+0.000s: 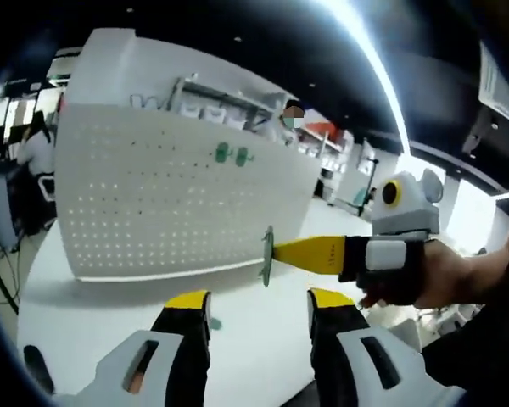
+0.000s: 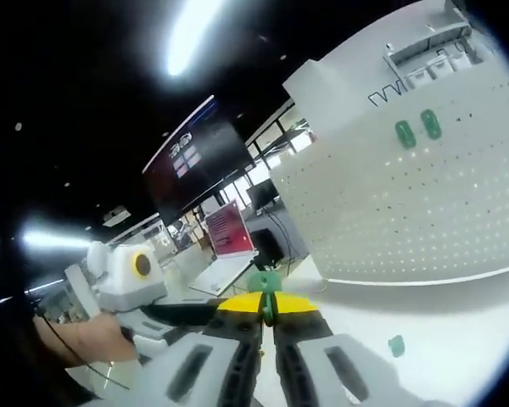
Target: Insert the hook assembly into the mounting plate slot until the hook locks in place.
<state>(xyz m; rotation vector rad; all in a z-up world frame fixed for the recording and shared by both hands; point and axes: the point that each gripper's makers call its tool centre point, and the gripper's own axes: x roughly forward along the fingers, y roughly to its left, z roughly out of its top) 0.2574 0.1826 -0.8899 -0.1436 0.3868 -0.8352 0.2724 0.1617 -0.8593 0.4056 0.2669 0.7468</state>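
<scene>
Risk: right gripper (image 1: 276,252), jaws clamped on green hook (image 1: 267,256), hangs well off pegboard (image 1: 178,203); misaligned approach jams. Left gripper (image 1: 259,307) jaws apart, empty.

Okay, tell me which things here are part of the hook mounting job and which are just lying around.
Part of the job:
- green hook piece, clamped in the right claw
- white pegboard panel
- two green hooks already on the panel
- left claw, open

Lying about:
- small green piece on the white table
- dark wall screen
- red sign
</scene>
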